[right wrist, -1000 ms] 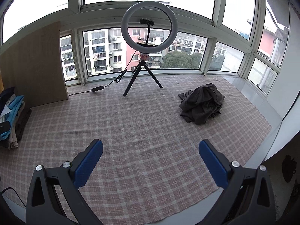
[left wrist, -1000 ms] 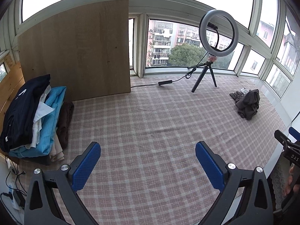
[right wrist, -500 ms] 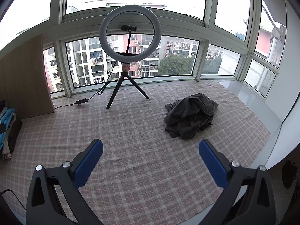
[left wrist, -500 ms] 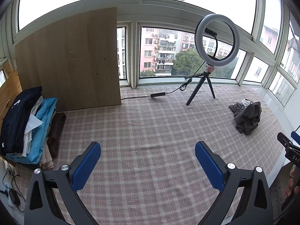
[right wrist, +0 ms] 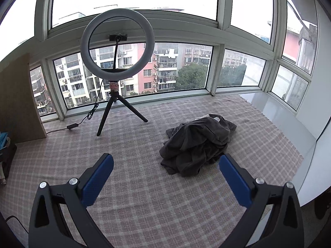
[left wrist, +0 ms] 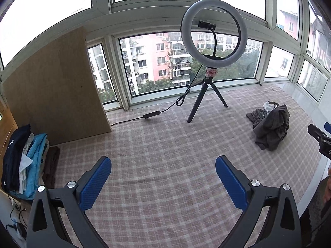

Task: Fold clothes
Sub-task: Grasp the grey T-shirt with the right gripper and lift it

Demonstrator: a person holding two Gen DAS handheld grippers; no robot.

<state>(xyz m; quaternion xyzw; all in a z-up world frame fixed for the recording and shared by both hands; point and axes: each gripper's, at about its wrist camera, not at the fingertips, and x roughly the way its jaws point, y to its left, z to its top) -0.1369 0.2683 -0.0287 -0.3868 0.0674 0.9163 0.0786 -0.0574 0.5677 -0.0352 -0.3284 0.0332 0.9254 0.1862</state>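
From the left wrist view, the left tongs stand spread wide, both blue pads apart with nothing between them, held above a checked cloth that covers the platform by the bay window. One crumpled dark grey garment lies in a heap on the cloth, far off to the right and well apart from these tongs. One ring light on a three-legged stand rests near the window, its single cable trailing left toward a wooden board that leans against the glass. At the left edge one stack of folded clothes stands, with navy, white, light blue and brown pieces visible; I cannot count them exactly. A black part of the other tool shows at the right edge.

From the right wrist view, the right tongs are likewise spread wide and hold nothing. The same dark grey garment is much nearer here, lying bunched on the checked cloth just beyond the tongs, its near edge beside the right pad; whether they touch I cannot tell. A bit of white fabric peeks out at its far side. The ring light stands behind and left of it, and the wooden board shows at the left edge.
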